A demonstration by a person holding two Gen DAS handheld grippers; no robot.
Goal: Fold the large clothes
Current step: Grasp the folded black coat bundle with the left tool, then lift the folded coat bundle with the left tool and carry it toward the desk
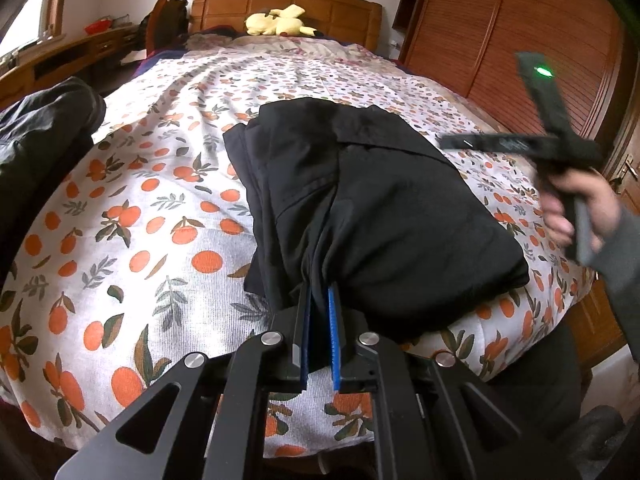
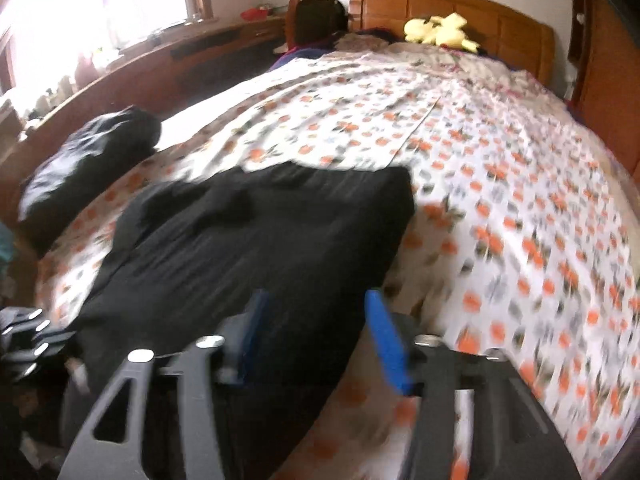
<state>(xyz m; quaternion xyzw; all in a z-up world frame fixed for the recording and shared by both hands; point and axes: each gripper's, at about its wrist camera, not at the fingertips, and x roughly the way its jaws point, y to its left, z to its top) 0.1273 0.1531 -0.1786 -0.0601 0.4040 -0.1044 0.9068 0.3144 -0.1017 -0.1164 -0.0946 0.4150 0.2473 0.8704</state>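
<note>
The black garment [image 1: 372, 208] lies folded into a thick, roughly rectangular bundle on the orange-print bedspread [image 1: 132, 216], directly ahead of the left gripper [image 1: 320, 304]. Its near edge is gathered into a bunched pleat that runs straight into that gripper's fingertips. The left gripper is seen clenched on this pleat, blue pads pressed nearly together with cloth between them.

In the right wrist view the same garment [image 2: 256, 240] spreads ahead and to the left of the right gripper [image 2: 316, 320]; the picture is blurred. The right gripper's jaws stand apart and nothing is seen between them: released. From the left wrist view it is held aloft by a hand [image 1: 576, 208], to the right of the bundle and clear of it.

A second dark bundle [image 1: 44, 128] sits far to the left of the left gripper. A yellow plush toy [image 1: 280, 20] rests well beyond the garment, at the wooden headboard [image 1: 288, 4].

Step judged: late in the fold, near edge being held. Next move is judged to call for the right gripper to be brought down to a free edge so the bundle can be squared or moved.
</note>
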